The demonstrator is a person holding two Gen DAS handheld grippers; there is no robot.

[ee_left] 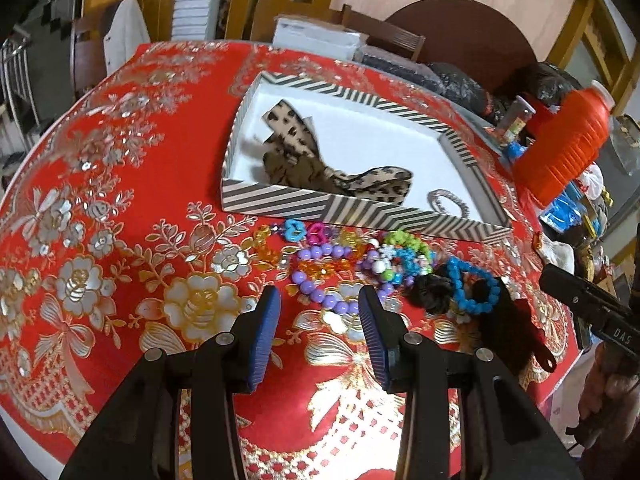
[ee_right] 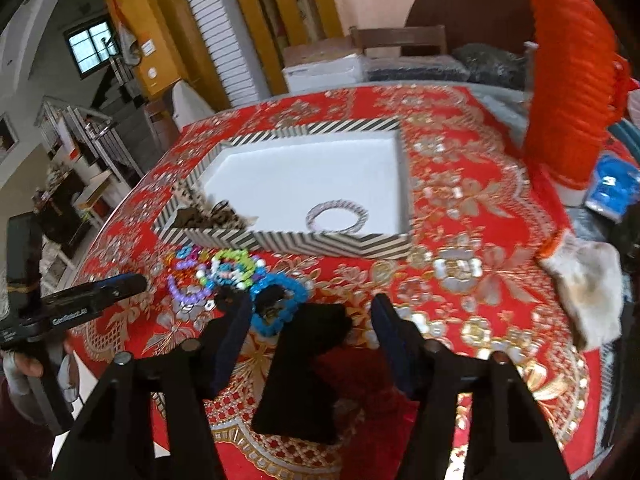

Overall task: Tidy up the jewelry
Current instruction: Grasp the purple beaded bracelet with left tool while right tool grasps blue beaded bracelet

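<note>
Although nothing is gripped yet, the loose jewelry can be judged light and easily scattered: the purple bead bracelet lies just ahead of the left gripper, its near arc between and just beyond the blue pads, and it is probably strung on elastic, so the hard, round beads are likely to roll or slip under flat pads. A hold across the strand, with one pad inside the loop and one outside, is judged the surest. The blue bead bracelet lies ahead and to the left of the right gripper, near its left finger, draped over a black scrunchie; the scrunchie is soft and should compress readily. A flat black item is seen on the cloth between the right gripper's fingers; what it is cannot be told, though it looks stiff and thin.

The left gripper's jaws are held partly apart, with nothing between the pads but tablecloth. The right gripper's jaws are also held apart, astride the black item, and no pad contact with it is visible. The striped box is set beyond the beads, farther ahead of both tools, with a leopard-print piece and a silver bracelet already inside.
</note>
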